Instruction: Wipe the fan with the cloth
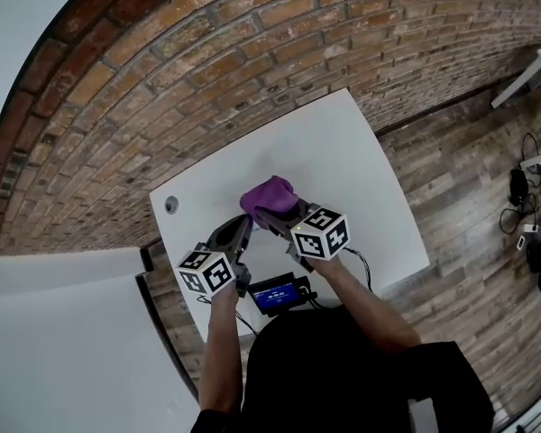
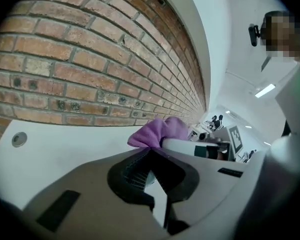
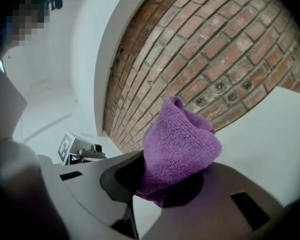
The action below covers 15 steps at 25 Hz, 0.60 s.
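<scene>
While right claw (image 3: 162,191) is clamping purple cloth (image 3: 180,146), wad is bulging up beyond jaw tips, centre of head view. Left claw (image 2: 151,153) is sitting closed, empty, just lower left of cloth, tips aiming at it. Both are hovering over white table (image 1: 361,152), brick wall (image 1: 252,52) filling upper frame. No view is showing fan, so heading cannot be judged; cloth-bearing right hand is better placed for wiping.

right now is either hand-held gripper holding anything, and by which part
The right hand-held gripper holds the purple cloth, pinched at its bunched lower end. The left hand-held gripper is shut, empty.
</scene>
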### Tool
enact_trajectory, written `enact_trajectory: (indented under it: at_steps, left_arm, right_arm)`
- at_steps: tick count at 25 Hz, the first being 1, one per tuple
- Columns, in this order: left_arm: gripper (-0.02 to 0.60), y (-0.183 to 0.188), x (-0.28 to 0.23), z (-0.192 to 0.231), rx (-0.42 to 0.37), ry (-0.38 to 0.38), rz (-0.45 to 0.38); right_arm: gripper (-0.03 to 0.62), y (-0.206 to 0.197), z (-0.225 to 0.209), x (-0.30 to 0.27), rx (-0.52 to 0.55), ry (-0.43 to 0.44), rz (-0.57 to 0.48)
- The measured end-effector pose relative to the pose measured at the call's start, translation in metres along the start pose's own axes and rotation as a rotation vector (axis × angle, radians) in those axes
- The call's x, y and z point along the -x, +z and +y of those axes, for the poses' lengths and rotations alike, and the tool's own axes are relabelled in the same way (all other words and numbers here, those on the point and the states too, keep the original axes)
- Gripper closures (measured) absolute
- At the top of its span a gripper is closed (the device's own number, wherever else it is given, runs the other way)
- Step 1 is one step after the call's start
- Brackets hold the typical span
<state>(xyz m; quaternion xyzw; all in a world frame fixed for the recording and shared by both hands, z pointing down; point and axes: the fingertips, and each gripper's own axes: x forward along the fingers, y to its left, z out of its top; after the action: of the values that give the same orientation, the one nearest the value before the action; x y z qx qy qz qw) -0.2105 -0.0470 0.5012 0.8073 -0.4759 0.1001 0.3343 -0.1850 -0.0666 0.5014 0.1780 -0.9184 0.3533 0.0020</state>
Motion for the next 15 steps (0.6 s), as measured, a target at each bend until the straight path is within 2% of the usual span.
enact_trajectory:
  at_steps: [2, 4, 7, 9, 11, 12, 15]
  left_arm:
    - [0.575, 0.001, 0.0, 0.0, 0.004, -0.003, 0.003]
    - [0.575, 0.001, 0.0, 0.001, 0.004, 0.002, 0.003]
    - [0.575, 0.0, 0.001, 0.002, 0.004, 0.008, -0.004]
    - [0.575, -0.001, 0.001, 0.001, 0.01, 0.005, -0.005]
    - [0.575, 0.0, 0.0, 0.001, 0.013, 0.001, -0.005]
    - [0.575, 0.0, 0.0, 0.001, 0.015, 0.002, -0.006]
    - [0.575, 0.001, 0.001, 0.002, 0.022, 0.005, -0.014]
  right_arm:
    - [0.531, -0.002, -0.011, 0.005, -0.029, -0.014, -0.028]
    - [0.531, -0.016, -0.03, 0.009, -0.031, -0.064, 0.002]
    - [0.531, -0.066, -0.064, 0.01, -0.046, -0.161, 0.173]
    - [0.531, -0.086, -0.076, 0.016, -0.079, -0.212, 0.233]
    - [0.531, -0.075, -0.076, 0.023, -0.116, -0.226, 0.192]
    - [0.531, -0.059, -0.069, 0.026, -0.127, -0.202, 0.139]
    - [0.531, 0.009, -0.019, 0.027, -0.121, 0.002, -0.073]
